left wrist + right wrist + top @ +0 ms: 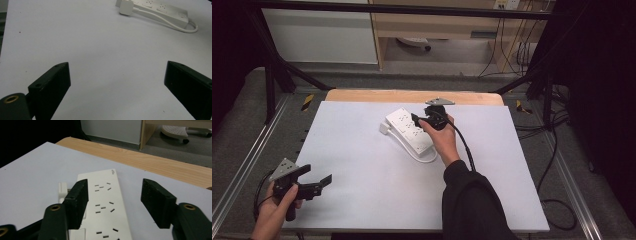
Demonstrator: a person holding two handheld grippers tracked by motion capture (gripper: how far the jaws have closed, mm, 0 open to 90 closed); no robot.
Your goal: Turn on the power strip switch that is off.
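A white power strip (409, 131) lies on the white tabletop (362, 200), with its white plug (384, 128) at its left and its cable (427, 159) looped at the near end. My right gripper (416, 119) hovers over the strip's far end, jaws open. In the right gripper view the strip (105, 205) lies beneath and between the jaws of that gripper (113, 188), the pads clear of it, and the plug (62, 191) peeks out at left. My left gripper (318, 174) rests open near the table's front left corner. Its own view has the gripper (117, 72) over bare table, the strip (160, 10) far off.
A wooden strip (412, 96) edges the table's far side. Black frame bars (272, 75) and metal rails (242, 165) flank the table. Cables (557, 150) trail on the floor at right. A wooden cabinet (437, 25) stands beyond the table.
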